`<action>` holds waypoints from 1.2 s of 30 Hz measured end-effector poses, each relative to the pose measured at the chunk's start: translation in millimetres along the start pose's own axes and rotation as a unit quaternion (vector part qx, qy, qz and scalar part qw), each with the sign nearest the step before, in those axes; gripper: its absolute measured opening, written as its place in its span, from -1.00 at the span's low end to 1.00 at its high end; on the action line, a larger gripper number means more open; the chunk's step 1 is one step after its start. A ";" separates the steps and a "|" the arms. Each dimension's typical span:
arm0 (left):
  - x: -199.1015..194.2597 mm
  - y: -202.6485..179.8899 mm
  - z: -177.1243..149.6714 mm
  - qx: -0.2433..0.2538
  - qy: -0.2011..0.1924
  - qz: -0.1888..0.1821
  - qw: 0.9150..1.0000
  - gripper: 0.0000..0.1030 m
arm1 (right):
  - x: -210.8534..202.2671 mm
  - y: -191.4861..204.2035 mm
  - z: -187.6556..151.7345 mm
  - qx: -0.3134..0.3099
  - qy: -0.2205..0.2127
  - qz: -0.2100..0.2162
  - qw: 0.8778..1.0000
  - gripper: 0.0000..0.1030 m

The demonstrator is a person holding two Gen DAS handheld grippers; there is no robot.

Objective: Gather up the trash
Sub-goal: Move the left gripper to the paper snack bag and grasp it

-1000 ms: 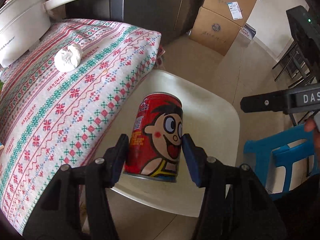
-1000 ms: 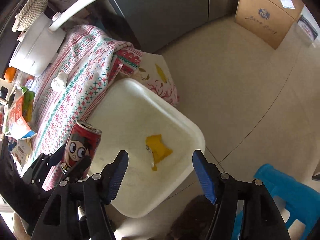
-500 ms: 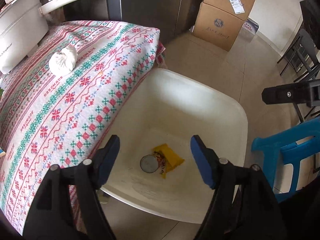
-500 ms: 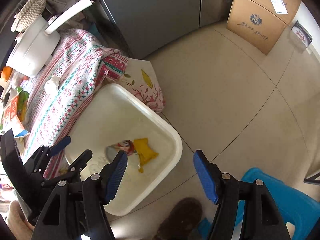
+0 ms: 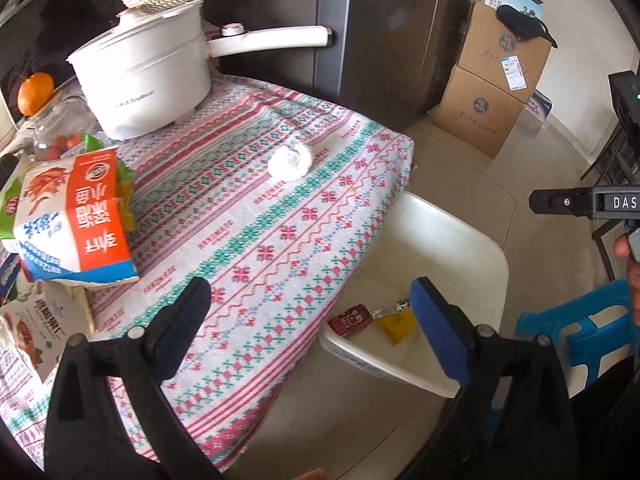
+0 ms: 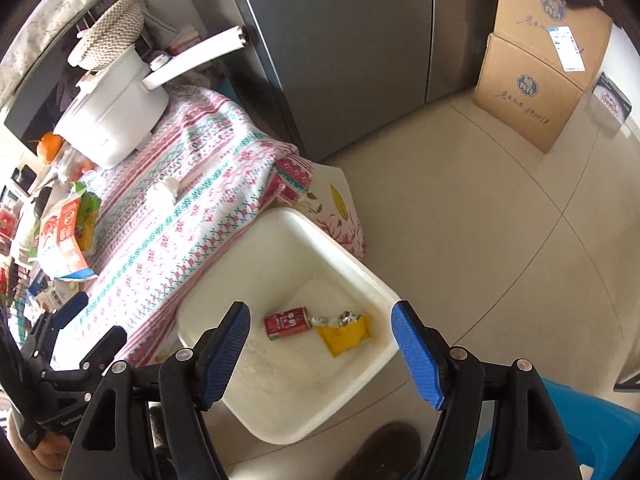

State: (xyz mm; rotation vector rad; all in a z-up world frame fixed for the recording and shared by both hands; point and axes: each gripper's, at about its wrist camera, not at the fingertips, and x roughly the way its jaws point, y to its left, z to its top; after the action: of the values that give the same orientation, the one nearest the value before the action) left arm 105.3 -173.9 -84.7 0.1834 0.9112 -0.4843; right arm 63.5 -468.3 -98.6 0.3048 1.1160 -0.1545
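Both grippers are spread wide with nothing between their pads. My left gripper (image 5: 310, 320) hangs over the near edge of the table (image 5: 256, 248), its fingers straddling the spot where the patterned cloth drops toward the white bin (image 6: 384, 286). My right gripper (image 6: 320, 350) hovers above that bin, looking straight down into it.

Two pieces of trash already lie on the bin's floor: a red can (image 6: 287, 323) on its side and a yellow wrapper (image 6: 346, 334) just beside it, touching or nearly so. I keep the bin on the floor tight against the table's edge so that anything lifted off the cloth has only a short way to travel before I can let it fall.

One obvious piece is left on the table, as I judge it: a crumpled white tissue (image 5: 290, 160) sitting alone in the middle of the cloth, well apart from the white pot (image 5: 144, 76) and the orange-and-white bag (image 5: 76, 220). My left gripper is the nearer one and already wide enough to take it. A soft wad like that should squash easily, so a light squeeze ought to do; gripping too shallowly could let it slip out over the floor.
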 end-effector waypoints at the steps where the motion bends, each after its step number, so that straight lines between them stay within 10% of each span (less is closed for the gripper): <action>1: -4.9 8.7 -1.3 -0.005 -0.004 0.010 1.000 0.94 | -3.1 5.5 0.4 -0.003 -0.008 0.003 1.000 0.49; 19: -65.2 193.1 -68.2 -0.201 0.003 0.064 0.977 0.94 | 10.0 111.5 2.4 -0.070 -0.028 0.042 0.996 0.59; 26: -54.6 217.0 -80.1 -0.223 0.006 0.028 0.974 0.32 | 24.6 138.4 -0.7 -0.085 -0.012 0.044 0.995 0.59; 36: -37.8 226.9 -72.8 -0.201 0.007 0.063 0.977 0.08 | 29.4 144.3 -3.7 -0.090 -0.007 0.041 0.995 0.59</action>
State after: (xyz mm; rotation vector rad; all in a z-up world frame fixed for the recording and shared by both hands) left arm 142.1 63.2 -110.1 -0.1247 0.9859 -0.1739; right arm 112.5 -329.4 -102.9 0.1882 1.0932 0.0172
